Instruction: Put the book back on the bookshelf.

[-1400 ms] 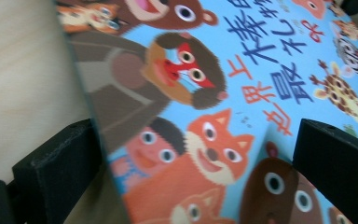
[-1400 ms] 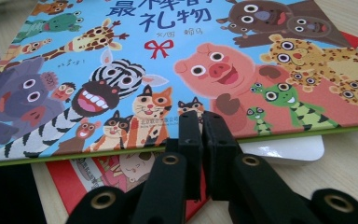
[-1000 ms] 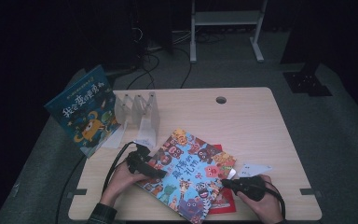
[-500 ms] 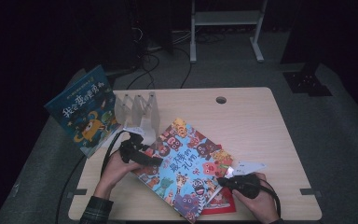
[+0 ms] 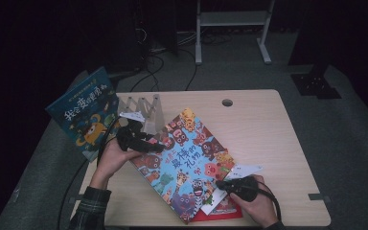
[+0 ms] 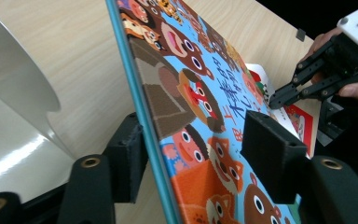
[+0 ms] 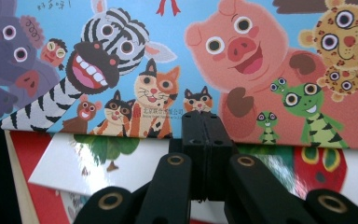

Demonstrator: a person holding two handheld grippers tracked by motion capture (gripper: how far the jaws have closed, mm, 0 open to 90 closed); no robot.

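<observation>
The left gripper (image 6: 193, 154), jaws just closing astride the tilted blue animal-cover picture book (image 5: 184, 160) beside the clear rack (image 5: 146, 111), lifts it while the shut right gripper (image 7: 200, 122) props its lower edge; next, stand it in that rack.

Dark lab or studio: lone desk (image 5: 268, 124); floor cables (image 5: 158, 72).

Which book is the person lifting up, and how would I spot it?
Find the wooden table; near its middle lies a big blue animal book, between the left gripper and the right gripper. Unlike the bear book propped at the table's left edge, its cover is crowded with cartoon faces: zebra, pig, cats.
</observation>
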